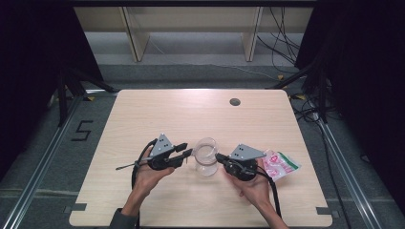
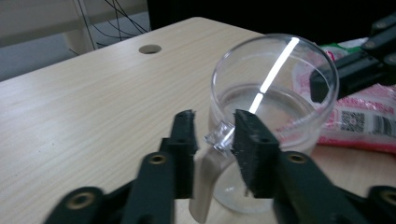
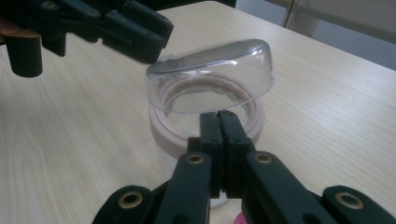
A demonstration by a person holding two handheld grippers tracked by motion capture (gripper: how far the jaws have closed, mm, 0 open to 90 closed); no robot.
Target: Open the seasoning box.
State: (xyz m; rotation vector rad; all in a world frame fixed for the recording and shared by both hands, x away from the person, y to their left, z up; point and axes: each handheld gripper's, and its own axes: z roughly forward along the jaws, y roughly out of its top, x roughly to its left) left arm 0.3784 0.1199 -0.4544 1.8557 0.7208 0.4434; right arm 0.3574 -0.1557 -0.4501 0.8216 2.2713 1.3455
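A clear glass mug (image 1: 206, 157) stands upright in the near middle of the wooden table (image 1: 157, 114). In the left gripper view the mug (image 2: 275, 93) has its handle (image 2: 210, 172) between the jaws of my left gripper (image 2: 212, 123). The jaws stand apart and there is a gap on the handle's left side. That left gripper (image 1: 188, 150) reaches in from the mug's left. My right gripper (image 1: 218, 156) comes from the right, jaws pressed together, tips right at the mug's rim. In the right gripper view the shut right gripper (image 3: 218, 115) points at the mug (image 3: 210, 79).
A pink and white plastic packet (image 1: 282, 164) lies on the table just right of my right hand. A round cable hole (image 1: 234, 101) sits near the far edge. Past the table are shelf legs and loose cables on the floor.
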